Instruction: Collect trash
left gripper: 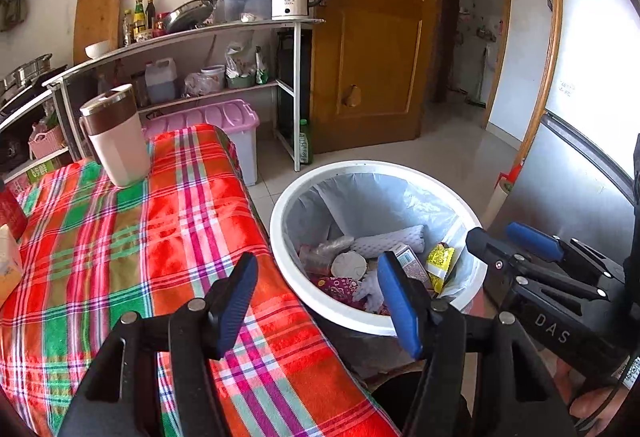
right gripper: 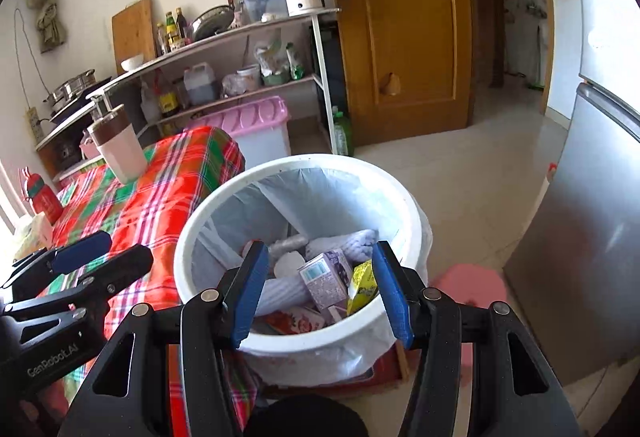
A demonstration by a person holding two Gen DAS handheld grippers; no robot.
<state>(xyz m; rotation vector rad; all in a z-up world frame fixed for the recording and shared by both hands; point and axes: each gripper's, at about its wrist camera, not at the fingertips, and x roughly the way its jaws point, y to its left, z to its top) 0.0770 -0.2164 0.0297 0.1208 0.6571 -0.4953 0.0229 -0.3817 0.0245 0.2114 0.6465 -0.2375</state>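
While both claws hang over the white trash bin (right gripper: 298,173), the left gripper (left gripper: 320,301) and the right gripper (right gripper: 320,293) are spread apart with nothing in them. Down in the bin's bag lie a purple carton (right gripper: 326,279), a yellow wrapper (right gripper: 362,283) and white foam (left gripper: 390,243). Just beside the bin stands the table's plaid cloth (left gripper: 132,237), with a mug (left gripper: 116,139) on it.
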